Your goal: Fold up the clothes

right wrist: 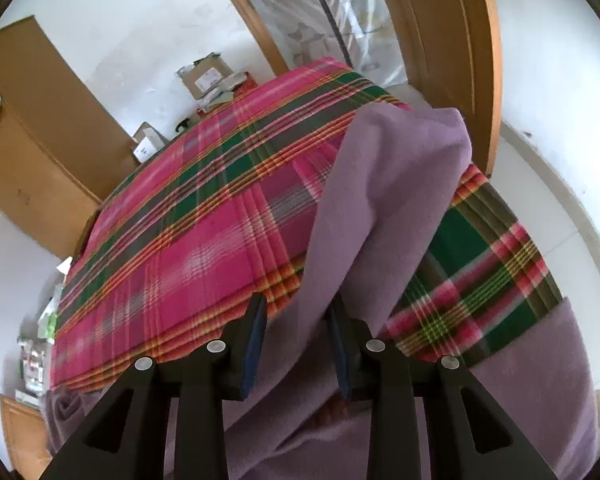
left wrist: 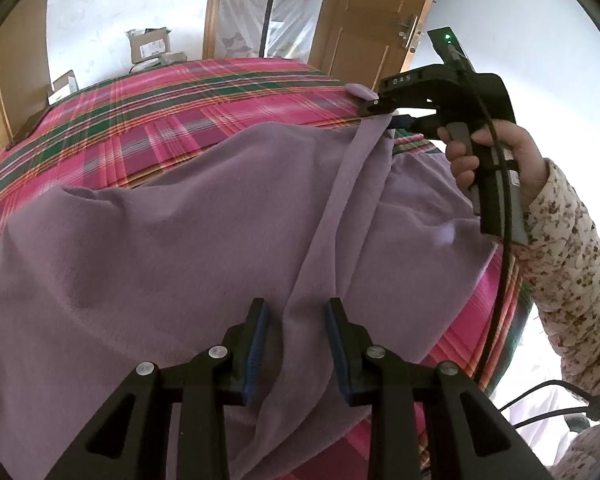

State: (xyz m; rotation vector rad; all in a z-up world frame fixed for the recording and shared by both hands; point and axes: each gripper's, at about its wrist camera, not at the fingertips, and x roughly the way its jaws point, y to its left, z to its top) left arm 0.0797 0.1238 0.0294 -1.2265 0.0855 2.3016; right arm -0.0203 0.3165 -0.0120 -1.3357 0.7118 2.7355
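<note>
From the left wrist, one lilac garment lies spread over the near half of the bench, which is covered by a pink-and-green plaid cloth; a raised ridge of the fabric runs from the near edge up toward the far right edge. The left gripper stands with its jaws apart astride that ridge, the blue pads on either side of it; whether they press the fabric cannot be told. At the far right edge the right gripper, held in a hand with a floral sleeve, has the ridge's end between its jaws. Beyond the far left corner sit two cardboard boxes, their contents not readable. From the right wrist, the garment rises in a fold between the right gripper's parted jaws, its pads not visibly pressing. Three boxes show past the bench's far edge.
</note>
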